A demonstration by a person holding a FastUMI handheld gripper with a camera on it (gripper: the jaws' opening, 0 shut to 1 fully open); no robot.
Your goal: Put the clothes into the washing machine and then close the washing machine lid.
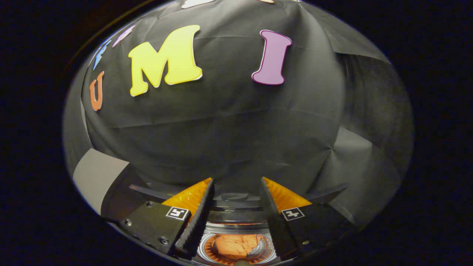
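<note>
Nothing readable here tbh. Just two small black-and-white square marker tags on the hand-held gripper fingers, at roughly 7 and 5 o'clock, patterns only, no words or numbers.

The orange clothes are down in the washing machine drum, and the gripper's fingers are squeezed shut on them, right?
Not quite. The orange clothes do lie in the washing machine drum, but the gripper is open: in the gripper view its fingers stand apart, holding nothing, with the clothes down between them.

clothes: orange | drum: silver | hand-held gripper: black, orange fingers
</note>
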